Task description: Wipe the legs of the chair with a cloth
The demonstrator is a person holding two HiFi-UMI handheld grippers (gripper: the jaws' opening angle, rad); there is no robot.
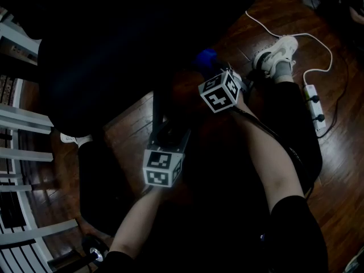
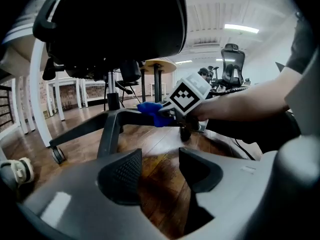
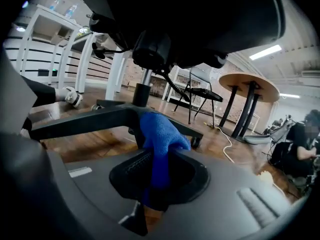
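- The right gripper (image 3: 159, 176) is clamped on a blue cloth (image 3: 160, 131). The fabric is pinched between its jaws and bunches into a rounded wad just past the tips.
- That wad lies against a dark chair leg (image 3: 85, 121) straight ahead of the right gripper, close to where the legs meet under the seat.
- The left gripper (image 2: 160, 169) has its jaws parted and nothing between them. Only the wooden floor (image 2: 160, 149) shows through the gap.
- Ahead of the left gripper, and a little to the right in its own view, the right gripper's marker cube (image 2: 187, 96) sits over the cloth on the leg.
- Further ahead and to the left of the left gripper, another leg slopes down to a caster (image 2: 57, 155) on the floor.
- Above both grippers the centre column (image 3: 142, 86) rises into the black underside of the seat (image 3: 190, 14).
- Beyond the right gripper, off to its right, a white cable (image 1: 318, 44) trails across the boards to a power strip (image 1: 314, 107).
- A white shoe (image 1: 278, 53) is planted just past the right gripper.
- Far behind the chair, a round table (image 3: 250, 86) stands on dark legs.
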